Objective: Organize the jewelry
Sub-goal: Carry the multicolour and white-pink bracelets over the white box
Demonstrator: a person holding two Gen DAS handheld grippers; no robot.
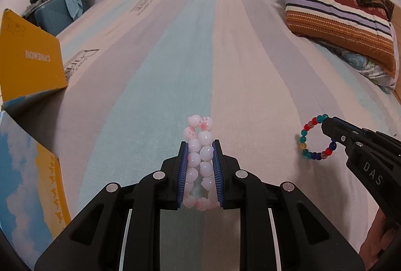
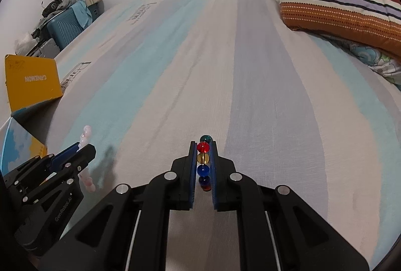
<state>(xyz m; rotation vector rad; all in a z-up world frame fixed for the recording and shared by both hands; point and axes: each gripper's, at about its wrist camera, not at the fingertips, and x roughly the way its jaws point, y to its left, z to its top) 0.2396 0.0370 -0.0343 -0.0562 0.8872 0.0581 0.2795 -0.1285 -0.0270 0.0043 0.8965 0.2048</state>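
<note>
A pale pink bead bracelet (image 1: 200, 145) is squeezed flat between the blue pads of my left gripper (image 1: 200, 143), which is shut on it; its beads stick out past the fingertips above the striped bedsheet (image 1: 175, 58). My right gripper (image 2: 203, 143) is shut on a multicoloured bead bracelet (image 2: 203, 160), seen edge-on between its pads. In the left wrist view that bracelet (image 1: 309, 143) hangs as a ring from the right gripper (image 1: 325, 124). The right wrist view shows the left gripper (image 2: 84, 145) at lower left with the pink bracelet (image 2: 85, 135) in it.
A yellow open box (image 1: 30, 60) with a sky-print side (image 1: 17, 170) stands at the bed's left edge. Striped pillows (image 1: 338, 20) and a brown blanket lie at the far right. A blue suitcase (image 1: 52, 15) and a lamp stand beyond the bed at far left.
</note>
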